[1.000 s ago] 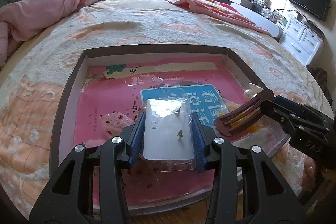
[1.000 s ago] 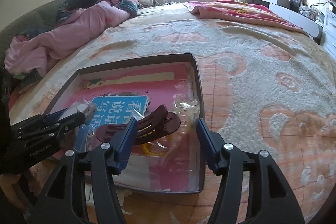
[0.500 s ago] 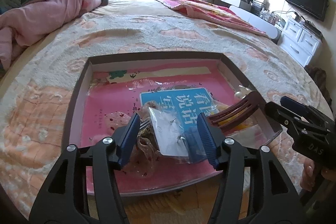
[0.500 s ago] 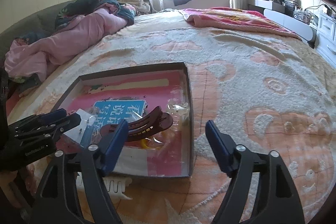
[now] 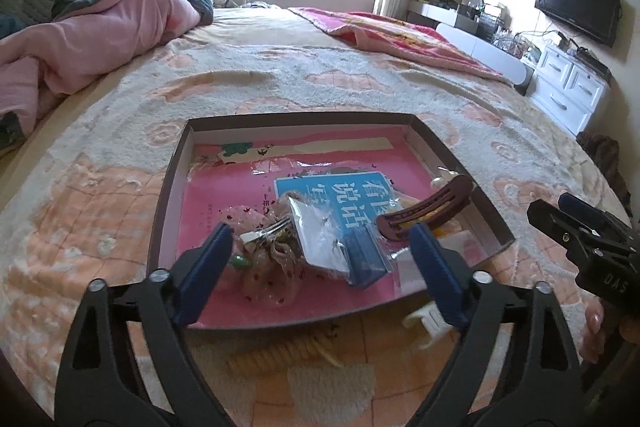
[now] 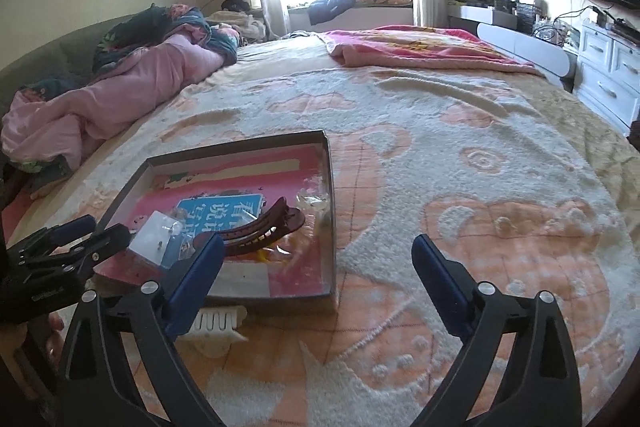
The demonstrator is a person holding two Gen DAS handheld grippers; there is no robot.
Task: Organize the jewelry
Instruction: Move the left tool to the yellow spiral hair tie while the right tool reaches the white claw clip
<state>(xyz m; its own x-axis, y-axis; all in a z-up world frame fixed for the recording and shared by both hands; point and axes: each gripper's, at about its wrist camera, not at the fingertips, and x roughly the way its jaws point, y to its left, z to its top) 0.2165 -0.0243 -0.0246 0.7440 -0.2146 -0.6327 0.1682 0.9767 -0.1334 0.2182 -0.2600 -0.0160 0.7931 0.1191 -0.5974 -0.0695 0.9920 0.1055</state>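
Both left gripper (image 5: 320, 251) and right gripper (image 6: 316, 263) gaping, just opened, gripping nothing. Only left view catches the yellow coil (image 5: 280, 351), maybe a hair tie. "DAS" readable on right gripper.

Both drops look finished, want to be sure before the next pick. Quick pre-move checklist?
1. Left gripper jaws empty: ok, just opened, pads clear of the earring card bag.
2. Right gripper jaws empty: ok, just opened, nothing between them.
3. Brown hair clip inside the tray: ok, lying over the blue book.
4. Earring card bag inside the tray: ok, resting on the other items.
5. Items left outside: not ok, white claw clip and a yellow coiled hair tie lie on the blanket by the near edge.
6. White claw clip reachable: cannot tell, partly hidden by the jaws.
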